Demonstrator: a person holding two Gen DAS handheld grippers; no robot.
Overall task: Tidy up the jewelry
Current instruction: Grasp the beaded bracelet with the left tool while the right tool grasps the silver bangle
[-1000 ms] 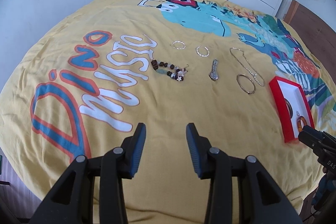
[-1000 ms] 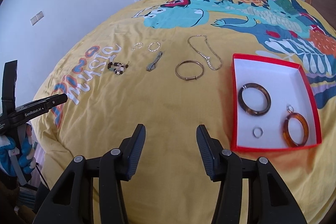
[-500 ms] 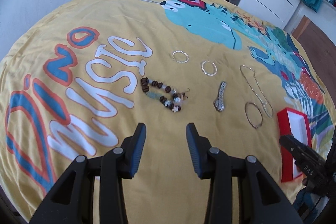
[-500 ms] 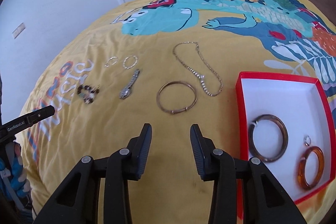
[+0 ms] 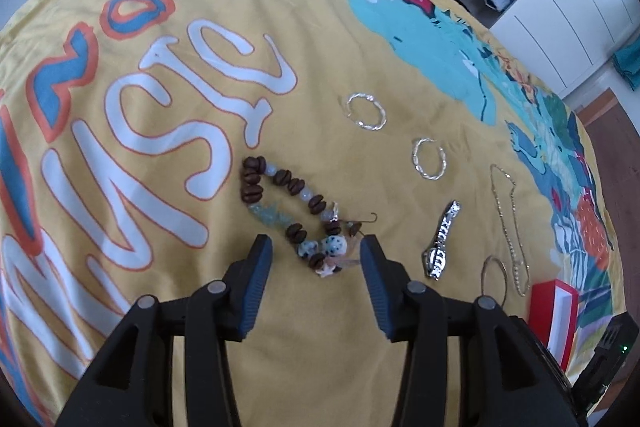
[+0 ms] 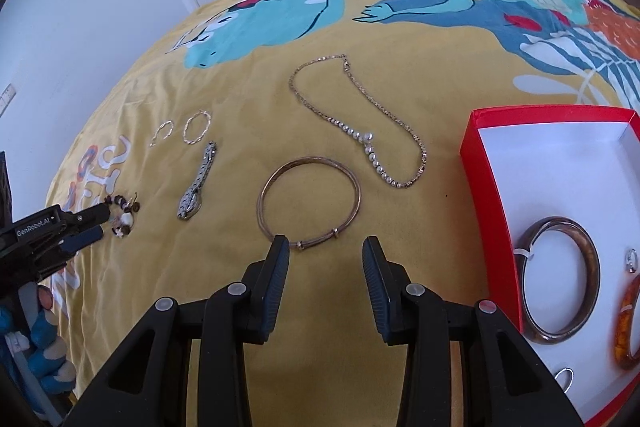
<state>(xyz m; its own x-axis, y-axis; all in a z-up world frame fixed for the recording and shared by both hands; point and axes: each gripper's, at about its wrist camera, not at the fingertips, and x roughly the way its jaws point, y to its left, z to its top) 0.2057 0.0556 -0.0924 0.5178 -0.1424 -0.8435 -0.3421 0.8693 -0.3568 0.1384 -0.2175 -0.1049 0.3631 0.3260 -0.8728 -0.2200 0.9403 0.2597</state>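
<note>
**Yellow bedspread, two claws lined up**

Left gripper (image 5: 316,247) gapes wide and empty, straddling the beaded bracelet (image 5: 294,213) at frame centre, likely for pickup. Right gripper (image 6: 325,247), equally spread and empty, faces the gold bangle (image 6: 309,202); red box (image 6: 480,135) waits right.

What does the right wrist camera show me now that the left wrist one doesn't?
Only the right wrist view shows the inside of the red box, holding a brown bangle, an amber hoop and small rings, plus the left gripper from the side. Only the left wrist view shows the whole beaded bracelet, its near end between the open left fingers. Both show the watch, the two silver hoops, the gold bangle just ahead of the open right gripper, and the chain necklace.
</note>
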